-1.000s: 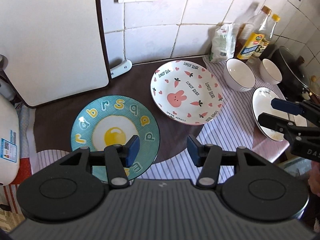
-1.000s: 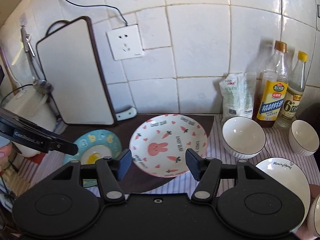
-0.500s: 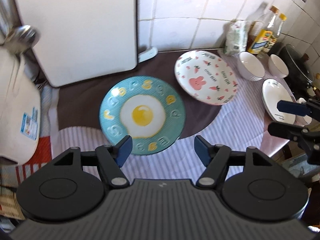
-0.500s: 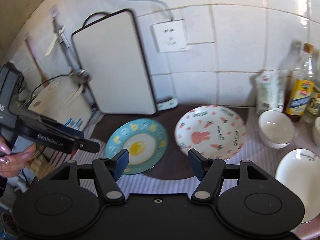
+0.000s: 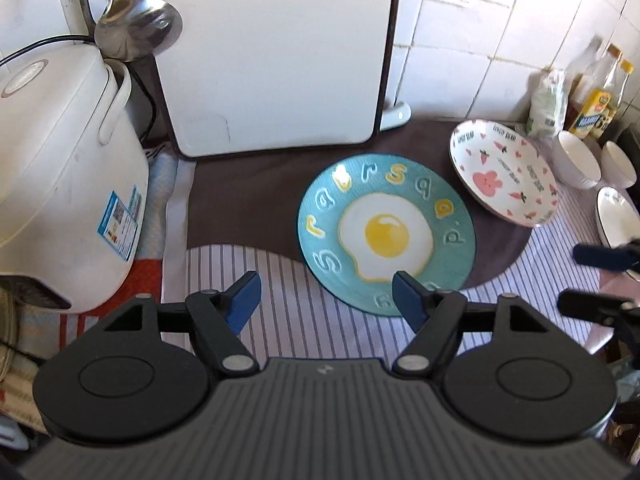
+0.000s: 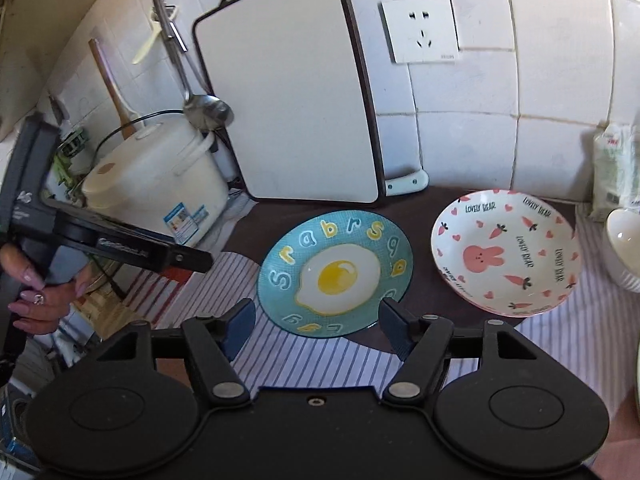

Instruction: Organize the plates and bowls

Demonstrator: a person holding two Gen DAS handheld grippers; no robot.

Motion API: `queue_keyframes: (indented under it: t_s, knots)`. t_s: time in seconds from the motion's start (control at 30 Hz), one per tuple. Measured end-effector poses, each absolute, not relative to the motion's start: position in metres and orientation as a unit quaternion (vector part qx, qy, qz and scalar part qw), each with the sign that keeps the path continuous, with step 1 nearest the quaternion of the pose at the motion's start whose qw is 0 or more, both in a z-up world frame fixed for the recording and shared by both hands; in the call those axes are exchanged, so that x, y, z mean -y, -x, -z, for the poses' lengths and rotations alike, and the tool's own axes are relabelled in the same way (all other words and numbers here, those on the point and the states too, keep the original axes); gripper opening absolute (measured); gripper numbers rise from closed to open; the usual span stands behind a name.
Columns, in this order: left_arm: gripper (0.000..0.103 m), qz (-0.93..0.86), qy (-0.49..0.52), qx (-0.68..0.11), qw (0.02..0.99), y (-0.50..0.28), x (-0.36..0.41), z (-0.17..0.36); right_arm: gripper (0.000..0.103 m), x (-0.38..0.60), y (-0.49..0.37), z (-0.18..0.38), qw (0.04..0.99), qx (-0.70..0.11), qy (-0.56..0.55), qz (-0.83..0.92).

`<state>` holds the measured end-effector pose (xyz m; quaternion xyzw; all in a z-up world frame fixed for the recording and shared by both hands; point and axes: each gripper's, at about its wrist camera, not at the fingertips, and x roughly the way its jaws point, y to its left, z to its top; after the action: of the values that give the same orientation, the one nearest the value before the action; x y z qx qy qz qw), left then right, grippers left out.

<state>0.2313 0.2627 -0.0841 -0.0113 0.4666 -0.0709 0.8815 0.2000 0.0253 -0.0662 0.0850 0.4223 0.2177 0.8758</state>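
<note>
Teal egg plate (image 5: 386, 234) on the striped cloth, now nearer both views than a second ago; left gripper (image 5: 326, 298) and right gripper (image 6: 316, 328), jaws apart and empty after widening, appear positioned for pickup.

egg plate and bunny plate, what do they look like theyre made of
Egg plate: probably glazed ceramic, with a glossy teal rim; the letters look raised, and bright highlights sit on the yolk.
Bunny plate: also looks like glazed ceramic or porcelain, a smooth white surface with printed pink carrots and hearts and a thin dark rim line. Melamine can't be ruled out for either from the look alone.
</note>
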Motion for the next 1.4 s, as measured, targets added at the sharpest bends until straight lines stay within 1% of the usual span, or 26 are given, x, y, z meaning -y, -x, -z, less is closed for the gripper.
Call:
queue_keyframes:
  t_s: [0.07,0.23,0.43,0.7,0.73,0.77,0.8,0.87,0.93,1.03,1.07,1.1,1.17,1.2,1.3,1.4]
  knots:
    - [0.072,0.068,0.022,-0.458,0.886,-0.235,-0.272,0.089,0.071,-0.026,-0.205,0.082,0.871,-0.426,-0.095,-0.226]
    - [0.072,0.066,0.035,-0.443,0.893,-0.247,-0.287,0.106,0.071,-0.028,-0.213,0.118,0.876,-0.416,-0.114,-0.214]
    - [0.072,0.075,0.042,-0.456,0.886,-0.267,-0.282,0.144,0.071,-0.026,-0.227,0.161,0.889,-0.402,-0.135,-0.171]
    - [0.065,0.047,0.080,-0.473,0.876,-0.301,-0.281,0.191,0.071,-0.029,-0.251,0.193,0.882,-0.414,-0.156,-0.161]
    - [0.062,0.032,0.085,-0.478,0.874,-0.304,-0.280,0.195,0.066,-0.030,-0.254,0.195,0.878,-0.423,-0.159,-0.159]
    - [0.062,0.023,0.090,-0.481,0.872,-0.306,-0.279,0.198,0.054,-0.032,-0.258,0.197,0.872,-0.437,-0.157,-0.156]
    - [0.062,0.023,0.093,-0.482,0.871,-0.307,-0.277,0.199,0.048,-0.035,-0.261,0.198,0.868,-0.450,-0.146,-0.149]
    - [0.060,0.026,0.098,-0.479,0.872,-0.308,-0.275,0.202,0.042,-0.039,-0.261,0.196,0.875,-0.442,-0.128,-0.147]
    - [0.056,0.025,0.098,-0.482,0.870,-0.310,-0.273,0.206,0.040,-0.040,-0.262,0.198,0.873,-0.447,-0.131,-0.145]
    - [0.051,0.033,0.098,-0.480,0.871,-0.311,-0.271,0.207,0.029,-0.036,-0.264,0.199,0.873,-0.449,-0.140,-0.130]
    - [0.048,0.039,0.098,-0.484,0.869,-0.311,-0.271,0.207,0.027,-0.034,-0.265,0.200,0.872,-0.449,-0.147,-0.130]
    - [0.043,0.042,0.096,-0.486,0.867,-0.312,-0.270,0.207,0.026,-0.032,-0.266,0.200,0.871,-0.450,-0.153,-0.129]
    - [0.025,0.056,0.098,-0.487,0.866,-0.311,-0.269,0.206,0.025,-0.028,-0.267,0.202,0.868,-0.450,-0.167,-0.128]
    - [0.021,0.062,0.103,-0.487,0.865,-0.311,-0.268,0.205,0.024,-0.025,-0.268,0.203,0.866,-0.450,-0.178,-0.129]
    - [0.020,0.058,0.096,-0.486,0.867,-0.310,-0.263,0.205,0.022,-0.019,-0.271,0.206,0.860,-0.450,-0.201,-0.131]
    - [0.020,0.056,0.128,-0.487,0.862,-0.311,-0.269,0.208,0.020,-0.017,-0.273,0.209,0.859,-0.448,-0.213,-0.128]
